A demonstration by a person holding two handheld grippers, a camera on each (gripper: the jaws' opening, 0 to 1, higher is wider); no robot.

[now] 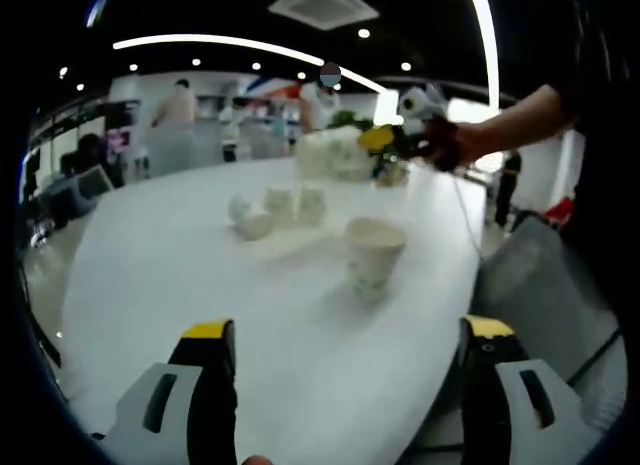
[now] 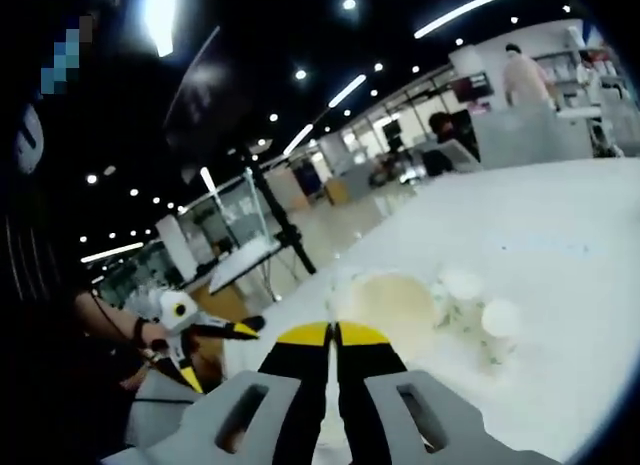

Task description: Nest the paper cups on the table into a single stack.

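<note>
An upright white paper cup [image 1: 373,255] with a faint print stands mid-table on the white table [image 1: 180,275]. Farther back sits a cluster of several small cups [image 1: 272,210], some lying on their sides. My left gripper [image 1: 348,328] is open wide, low over the near table edge, short of the upright cup. A hand holds my right gripper [image 1: 418,125] at the far right of the table. In the right gripper view, that gripper [image 2: 331,333] is shut with nothing visible between its jaws. Just beyond its tips are a cup [image 2: 392,300] with its mouth toward the camera and smaller cups [image 2: 480,305]. My left gripper [image 2: 195,337] appears at lower left.
A white bag [image 1: 335,150] and yellow flowers [image 1: 378,137] stand at the table's far end. A grey chair [image 1: 540,275] is beside the right table edge. People stand in the background. Desks and glass partitions [image 2: 240,235] lie beyond the table.
</note>
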